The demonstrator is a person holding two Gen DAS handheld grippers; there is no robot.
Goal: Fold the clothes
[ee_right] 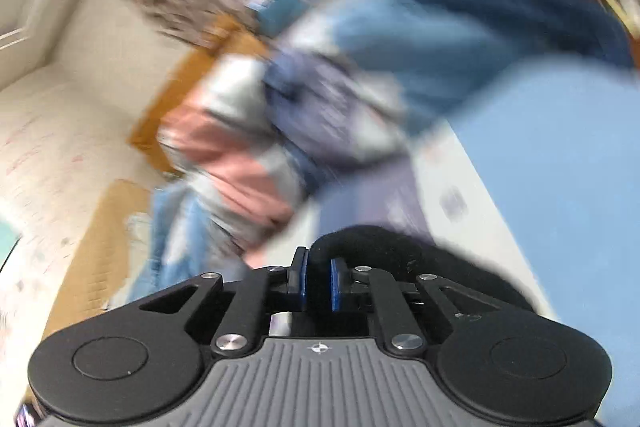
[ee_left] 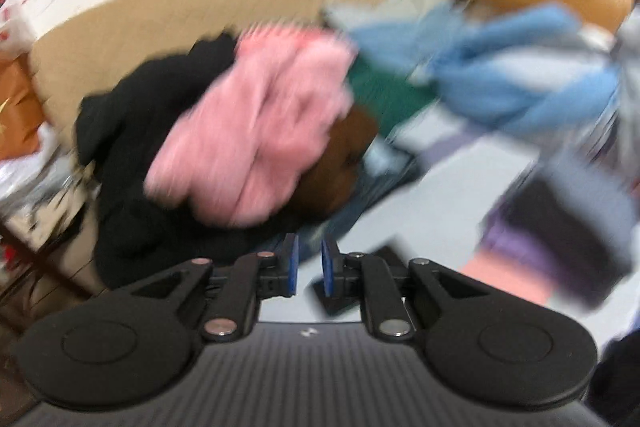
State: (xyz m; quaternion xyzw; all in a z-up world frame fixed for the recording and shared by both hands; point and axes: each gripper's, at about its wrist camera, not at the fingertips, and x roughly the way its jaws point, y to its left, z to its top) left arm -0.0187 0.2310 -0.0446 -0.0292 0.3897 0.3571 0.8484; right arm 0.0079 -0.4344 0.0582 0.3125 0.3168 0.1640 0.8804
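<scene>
Both views are motion-blurred. In the left wrist view a pile of clothes lies ahead: a pink garment [ee_left: 260, 131] on top of a black one [ee_left: 132, 155], with brown cloth [ee_left: 340, 163] under its right side. A light blue garment [ee_left: 512, 67] lies further right. My left gripper [ee_left: 310, 267] has a narrow gap between its blue pads and nothing between them. In the right wrist view my right gripper [ee_right: 318, 281] is shut on a black garment [ee_right: 380, 255] that bulges up between and beside the pads. A light blue cloth [ee_right: 560, 167] fills the right side.
A patchwork cover [ee_left: 440, 219] in grey, purple and pink spreads under the clothes. A tan headboard [ee_left: 160, 11] and a white wall stand behind. In the right wrist view, mixed pink, grey and navy clothes [ee_right: 280, 131] lie ahead, with a wooden frame [ee_right: 160, 115] at left.
</scene>
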